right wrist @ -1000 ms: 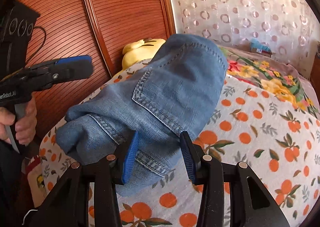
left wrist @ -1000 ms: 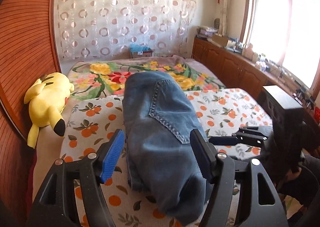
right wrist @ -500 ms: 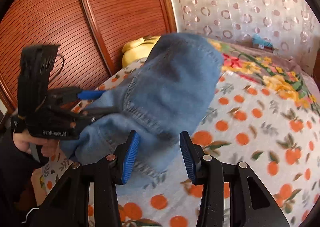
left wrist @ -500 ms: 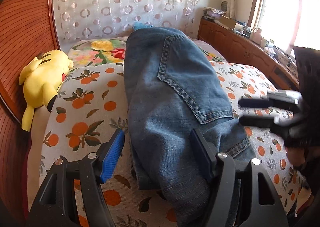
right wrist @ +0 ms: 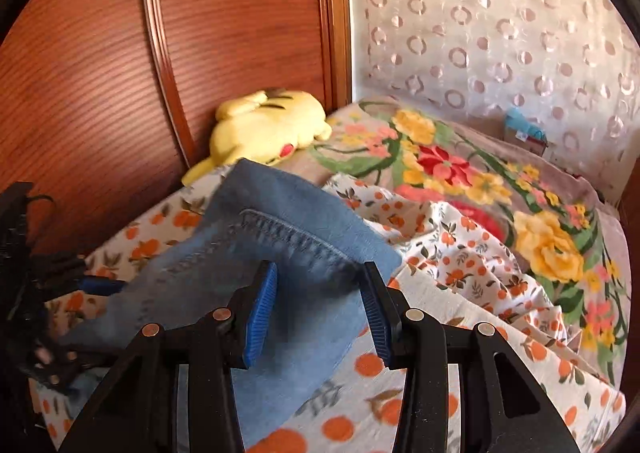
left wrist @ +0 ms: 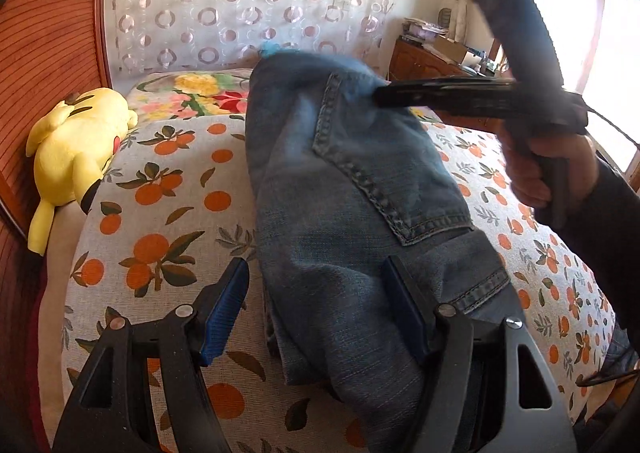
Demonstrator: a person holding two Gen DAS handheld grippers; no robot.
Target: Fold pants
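Lying folded on bed (left wrist: 168,189), jeans (left wrist: 344,189), L gripper (left wrist: 320,305) jaws wide, R gripper (right wrist: 320,305) jaws apart, both empty

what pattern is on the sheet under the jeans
Oranges with green leaves on a whitish sheet, under the blue jeans; clearest in the left wrist view.

Yellow plush toy (left wrist: 76,149) beside wooden headboard (right wrist: 240,33)

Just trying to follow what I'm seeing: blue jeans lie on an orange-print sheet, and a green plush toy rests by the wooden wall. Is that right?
Nearly. The plush toy is yellow, not green; the left wrist view shows it clearly, and the right wrist view agrees. The rest holds: the blue jeans lie on the orange-print sheet, and the toy rests by the wooden wall.
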